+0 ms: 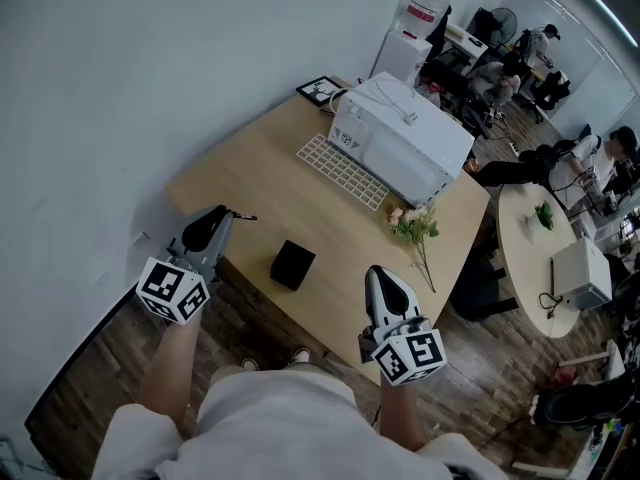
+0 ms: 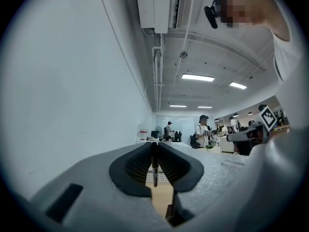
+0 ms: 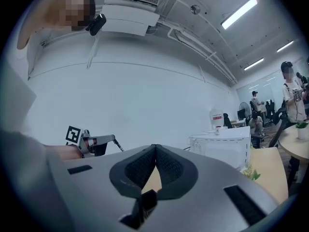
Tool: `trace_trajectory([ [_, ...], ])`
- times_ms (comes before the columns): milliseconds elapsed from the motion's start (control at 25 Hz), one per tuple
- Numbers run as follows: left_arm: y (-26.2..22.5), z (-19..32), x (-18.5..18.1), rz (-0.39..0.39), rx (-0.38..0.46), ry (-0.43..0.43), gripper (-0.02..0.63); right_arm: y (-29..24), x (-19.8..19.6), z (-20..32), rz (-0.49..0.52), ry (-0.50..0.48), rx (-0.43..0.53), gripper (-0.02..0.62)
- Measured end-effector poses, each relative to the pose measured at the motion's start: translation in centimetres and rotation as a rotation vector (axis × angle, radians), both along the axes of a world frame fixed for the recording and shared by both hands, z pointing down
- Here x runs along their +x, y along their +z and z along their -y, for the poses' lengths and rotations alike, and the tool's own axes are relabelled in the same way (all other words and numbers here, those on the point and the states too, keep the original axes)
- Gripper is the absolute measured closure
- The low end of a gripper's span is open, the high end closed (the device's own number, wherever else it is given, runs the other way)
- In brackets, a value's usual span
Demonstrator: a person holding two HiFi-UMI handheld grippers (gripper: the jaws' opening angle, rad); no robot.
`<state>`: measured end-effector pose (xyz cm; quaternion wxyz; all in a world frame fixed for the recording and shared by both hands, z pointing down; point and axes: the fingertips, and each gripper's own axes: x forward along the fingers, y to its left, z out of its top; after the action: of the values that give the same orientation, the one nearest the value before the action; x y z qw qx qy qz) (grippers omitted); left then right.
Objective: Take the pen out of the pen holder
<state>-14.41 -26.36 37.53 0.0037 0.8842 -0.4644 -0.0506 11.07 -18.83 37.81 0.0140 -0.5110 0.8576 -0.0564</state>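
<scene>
While the left gripper (image 1: 222,215) is clenching the pen (image 1: 245,216), the pen's thin dark tip is projecting past the fingertips over the near left part of the wooden table (image 1: 250,183). In the left gripper view, the ribbed pads (image 2: 137,164) are pressing on the pen from both sides, and it is showing as a narrow rod in the seam between them. The pen holder (image 1: 292,264), a black square box, is standing on the table near its front edge, between the two grippers and to the lower right of the pen, clearly apart from it; the pen is wholly out of the holder. The right gripper (image 1: 378,272) is hovering at the table's front edge, right of the pen holder; in the right gripper view its jaws are meeting tip to tip with nothing between them. Farther back, a white keyboard (image 1: 341,171) is lying in front of a white box-shaped appliance (image 1: 400,138), and a sprig of flowers (image 1: 415,228) is lying near the right edge. People are sitting and standing at desks in the background.
</scene>
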Motion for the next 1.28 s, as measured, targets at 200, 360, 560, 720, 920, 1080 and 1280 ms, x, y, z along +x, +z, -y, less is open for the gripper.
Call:
trace_trajectory([
  [200, -2.5, -0.9, -2.1, -0.004, 0.048, -0.054, 0.555, -0.6, -0.5, 1.1, -0.004, -0.02, 0.015, 0.594],
  [360, -4.0, -1.4, -3.2, -0.01, 0.083, -0.075, 0.555, -0.7, -1.1, 1.8, -0.005, -0.034, 0.016, 0.594],
  [560, -5.4, -1.9, -4.9, -0.033, 0.109, -0.12, 0.555, -0.9, -1.1, 3.1, -0.017, -0.035, 0.026, 0.594],
  [720, -6.3, -2.5, -6.7, -0.05, 0.132, -0.169, 0.555, -1.4, -0.7, 4.3, -0.013, -0.021, 0.035, 0.594],
  [920, -6.9, -3.7, -8.9, -0.059, 0.164, -0.231, 0.555, -1.9, -0.8, 5.8, -0.009, -0.012, 0.039, 0.594],
  [1080, -7.4, -4.4, -11.0, -0.064, 0.176, -0.283, 0.555, -2.5, -1.4, 7.0, -0.009, -0.021, 0.047, 0.594],
  [1280, -7.8, -5.9, -12.9, -0.077, 0.202, -0.327, 0.555, -3.5, -1.7, 8.1, -0.025, -0.022, 0.067, 0.594],
])
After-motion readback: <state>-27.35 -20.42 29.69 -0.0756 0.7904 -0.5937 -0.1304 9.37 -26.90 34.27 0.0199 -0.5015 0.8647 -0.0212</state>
